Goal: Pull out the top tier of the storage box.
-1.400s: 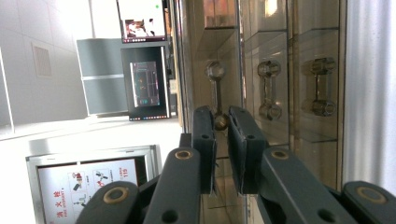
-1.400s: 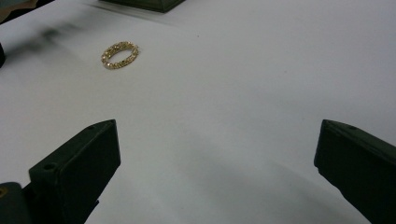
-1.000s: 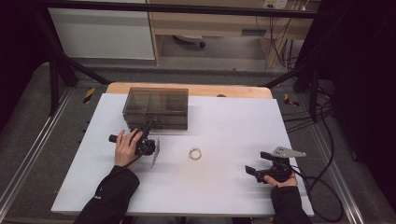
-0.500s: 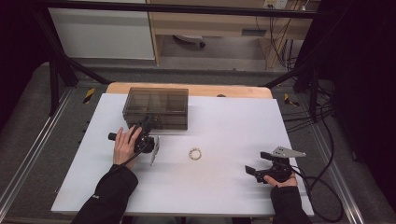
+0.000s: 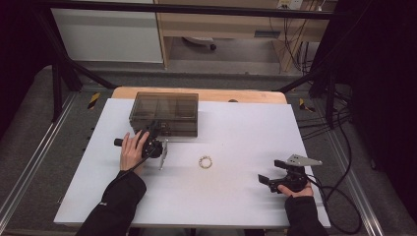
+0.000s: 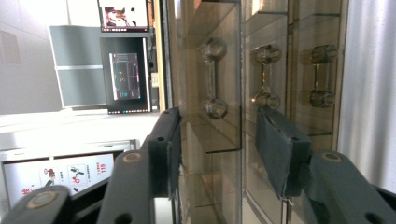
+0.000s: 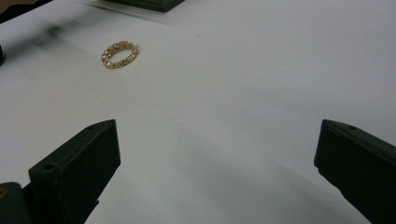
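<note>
The left gripper (image 5: pixel 156 140), turned on its side, reaches forward to the smoky clear drawer box (image 5: pixel 164 113) at the counter's (image 5: pixel 246 128) far edge, its jaws part open astride a drawer front's edge (image 6: pixel 242 116). The right gripper (image 5: pixel 268 180) rests near the front right corner, jaws wide and empty. The gold bracelet (image 5: pixel 205 162) lies mid-counter, well apart from both.

Smoky drawer box (image 6: pixel 224 93): cut off at top and bottom edges, contents too murky to tell | dark box corner (image 7: pixel 144 3): cropped by far edge | ring (image 5: pixel 205 162): too small for detail from above
</note>
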